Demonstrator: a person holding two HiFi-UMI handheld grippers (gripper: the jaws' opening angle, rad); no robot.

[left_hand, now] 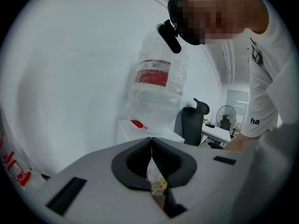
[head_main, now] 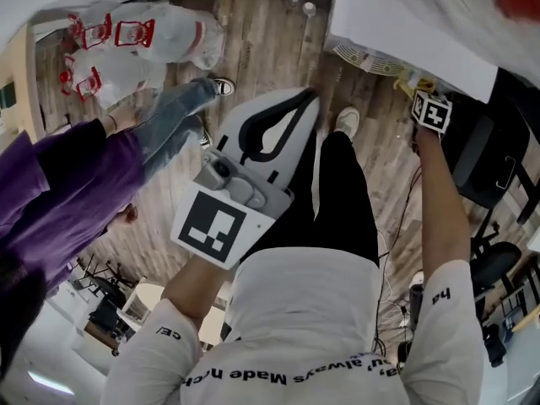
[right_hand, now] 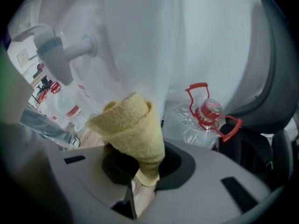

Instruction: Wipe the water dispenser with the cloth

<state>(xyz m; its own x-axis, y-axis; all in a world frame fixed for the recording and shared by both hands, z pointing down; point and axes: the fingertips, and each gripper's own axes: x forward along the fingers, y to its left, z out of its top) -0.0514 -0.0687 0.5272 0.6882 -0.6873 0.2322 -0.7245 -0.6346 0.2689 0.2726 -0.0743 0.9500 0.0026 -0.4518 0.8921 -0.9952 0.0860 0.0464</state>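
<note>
Wood-plank floor (head_main: 278, 40) underfoot, office corner, white walls.

Nearest: left gripper (left_hand: 151, 143) held close to the body, forearm bent. Jaws pressed together tip to tip with nothing between them. Idle, tips pointing away from the wearer.

Right arm (head_main: 443, 218) stretched almost straight, forward and to the right. Right gripper (right_hand: 140, 169) at its end, jaws clamped on a yellow terry cloth (right_hand: 131, 125), with a gap only as wide as the bunched fabric. Cloth sticks out past the tips in a folded wad. Its far end appears to touch the white front panel of the water dispenser (right_hand: 140, 41), below and right of the grey tap (right_hand: 56, 50).

Handling, my read: cloth is soft, light and limp. It will slump unless pinched low at the bunched root, as here, which leaves a free pad to rub with. Panel looks hard, smooth and probably slick, so light pressure should do. Steer round the tap.

Farther: clear water bottle with red cap (right_hand: 208, 113) right of the dispenser. Bagged bottles (head_main: 135, 36) far left. Bystander in purple (head_main: 59, 184) at left.
</note>
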